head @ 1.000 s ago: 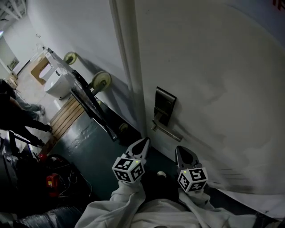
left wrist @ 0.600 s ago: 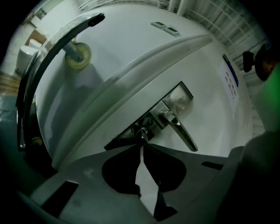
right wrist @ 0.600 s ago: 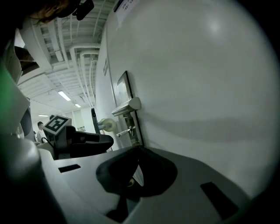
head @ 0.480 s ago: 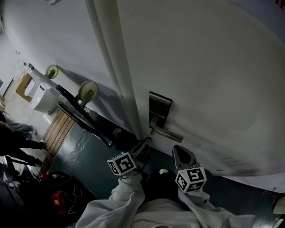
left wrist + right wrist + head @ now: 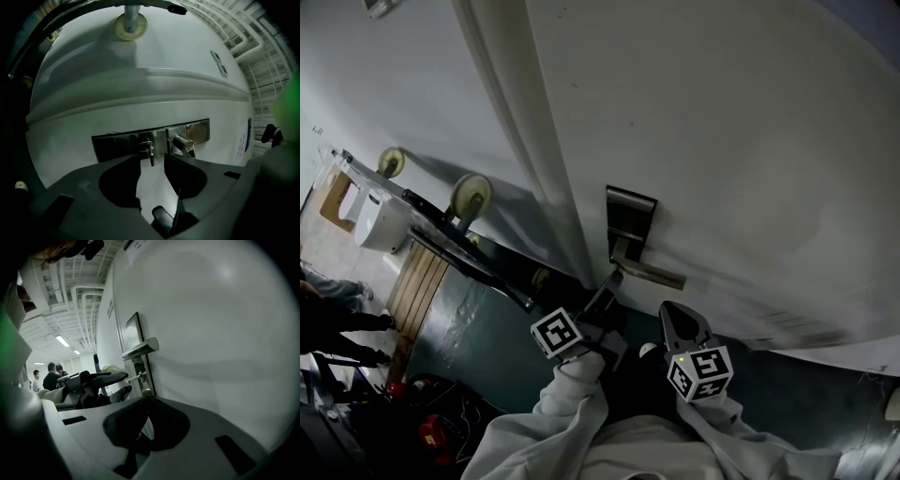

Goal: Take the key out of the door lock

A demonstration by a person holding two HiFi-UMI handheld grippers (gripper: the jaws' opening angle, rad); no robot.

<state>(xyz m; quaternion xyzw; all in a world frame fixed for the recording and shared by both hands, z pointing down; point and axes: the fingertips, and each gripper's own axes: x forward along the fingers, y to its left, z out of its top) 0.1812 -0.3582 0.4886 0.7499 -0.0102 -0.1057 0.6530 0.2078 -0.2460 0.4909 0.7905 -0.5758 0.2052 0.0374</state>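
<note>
As the left gripper view shows, the key (image 5: pixel 150 150) sits in the lock plate (image 5: pixel 117 144) of the white door (image 5: pixel 65 136), its shaft standing out from the plate toward me with a small ring on it. My left gripper (image 5: pixel 152 157) has its jaws a narrow gap apart. The free end of the key lies in line with that gap, just at the jaw tips, with clear space on either side of it. Just beside the key, on the same plate, is the lever handle (image 5: pixel 183 145). From the head view, my left gripper points up at the underside of the handle, its marker cube (image 5: pixel 558 334) above my white sleeve (image 5: pixel 572 403). My right gripper (image 5: pixel 147 398) hangs lower and to the right, near the door face but apart from the lock. Its jaws meet at the tips and nothing lies between them. Its view takes the key side-on, projecting from the plate below the handle. Left of the door, a cart (image 5: pixel 441 220) with pale wheels (image 5: pixel 471 195) stands by the wall (image 5: pixel 394 84), and people (image 5: pixel 49 376) show far off in the right gripper view
</note>
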